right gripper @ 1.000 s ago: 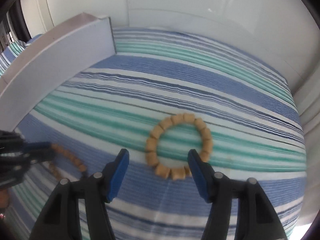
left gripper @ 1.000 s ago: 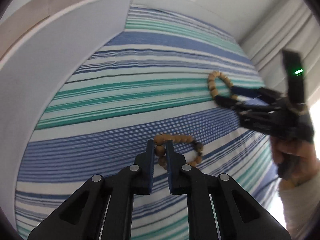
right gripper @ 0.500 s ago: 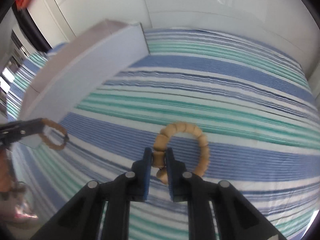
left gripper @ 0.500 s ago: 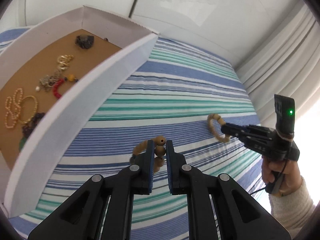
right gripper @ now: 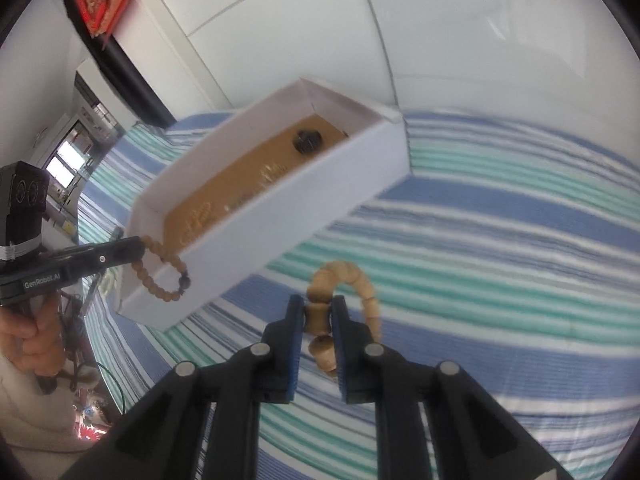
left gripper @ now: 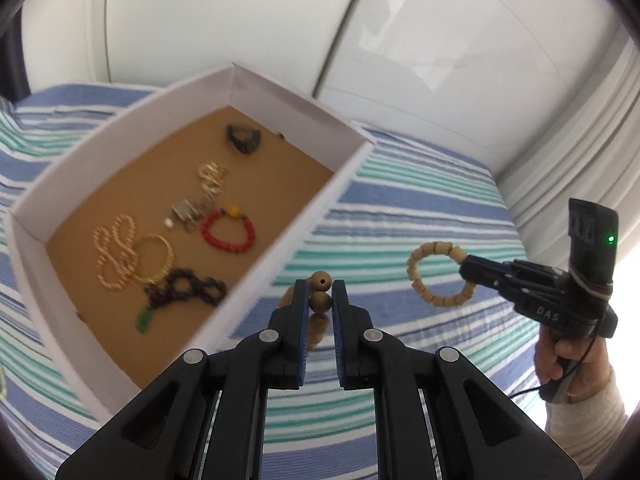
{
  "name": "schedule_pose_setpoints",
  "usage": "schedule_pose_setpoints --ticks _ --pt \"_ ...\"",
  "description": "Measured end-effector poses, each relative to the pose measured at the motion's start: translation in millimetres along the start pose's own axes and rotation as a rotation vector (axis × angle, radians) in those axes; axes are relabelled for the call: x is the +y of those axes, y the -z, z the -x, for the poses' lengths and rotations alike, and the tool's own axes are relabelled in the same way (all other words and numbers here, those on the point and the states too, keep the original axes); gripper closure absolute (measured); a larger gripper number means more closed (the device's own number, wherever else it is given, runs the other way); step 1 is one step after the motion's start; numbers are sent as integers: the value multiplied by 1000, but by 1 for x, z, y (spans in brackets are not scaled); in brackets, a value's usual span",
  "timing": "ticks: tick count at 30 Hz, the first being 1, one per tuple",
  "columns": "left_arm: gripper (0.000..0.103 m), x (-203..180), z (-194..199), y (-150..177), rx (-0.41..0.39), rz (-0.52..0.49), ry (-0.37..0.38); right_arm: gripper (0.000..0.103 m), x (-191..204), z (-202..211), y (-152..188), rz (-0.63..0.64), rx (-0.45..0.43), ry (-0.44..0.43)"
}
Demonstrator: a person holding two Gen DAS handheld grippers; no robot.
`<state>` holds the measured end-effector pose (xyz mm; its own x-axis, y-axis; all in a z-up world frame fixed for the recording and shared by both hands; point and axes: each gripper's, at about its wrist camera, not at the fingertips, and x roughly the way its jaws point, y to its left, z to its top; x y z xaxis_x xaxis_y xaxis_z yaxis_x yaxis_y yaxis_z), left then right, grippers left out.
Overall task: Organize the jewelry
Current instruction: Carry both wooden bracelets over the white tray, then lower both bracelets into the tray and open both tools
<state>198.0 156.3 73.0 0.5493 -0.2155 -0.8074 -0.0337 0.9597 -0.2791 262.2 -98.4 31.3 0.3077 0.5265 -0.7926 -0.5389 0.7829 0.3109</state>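
Note:
My left gripper (left gripper: 320, 294) is shut on a round-bead wooden bracelet (left gripper: 321, 301) and holds it in the air next to the near wall of the white jewelry box (left gripper: 304, 216). In the right wrist view this bracelet (right gripper: 162, 272) hangs from the left gripper (right gripper: 140, 246) in front of the box (right gripper: 288, 208). My right gripper (right gripper: 316, 312) is shut on a chunky tan-bead bracelet (right gripper: 348, 276), lifted above the striped bedspread (right gripper: 500, 264). In the left wrist view that bracelet (left gripper: 438, 274) hangs from the right gripper (left gripper: 466, 270), to the right of the box.
The box has a brown floor with several pieces in it: a red bead bracelet (left gripper: 228, 232), gold chains (left gripper: 120, 256), a dark bead bracelet (left gripper: 184, 290), a dark ring (left gripper: 243, 138). White walls (left gripper: 400, 40) stand behind the bed; curtains (left gripper: 580, 140) hang at the right.
Both grippers have risen off the bedspread with their bracelets. The right gripper closed on the tan bracelet a second ago. The left view has swung so the box's inside shows.

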Motion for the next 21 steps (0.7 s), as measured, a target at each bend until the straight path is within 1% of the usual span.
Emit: schedule_pose_setpoints --ticks 5,8,10,13,15,18,19,21 --pt "94 27 10 -30 -48 9 -62 89 33 1 -60 71 -69 -17" --pt "94 45 3 -48 -42 18 -93 89 47 -4 -92 105 -103 -17" --pt "94 57 -6 -58 -32 26 -119 89 49 -11 -112 111 -107 -22" --pt "94 73 -19 -71 -24 33 -158 89 49 -31 -137 106 -90 -30" --pt "94 89 -31 -83 -18 50 -186 89 52 -49 -151 126 -76 -14" --pt "94 106 -49 -95 -1 69 -222 89 56 -81 -165 171 -33 15" --pt "94 113 -59 -99 9 77 -236 89 56 -90 -165 180 -20 24" --pt "94 122 -73 -105 23 87 -254 89 58 -113 -167 211 4 72"
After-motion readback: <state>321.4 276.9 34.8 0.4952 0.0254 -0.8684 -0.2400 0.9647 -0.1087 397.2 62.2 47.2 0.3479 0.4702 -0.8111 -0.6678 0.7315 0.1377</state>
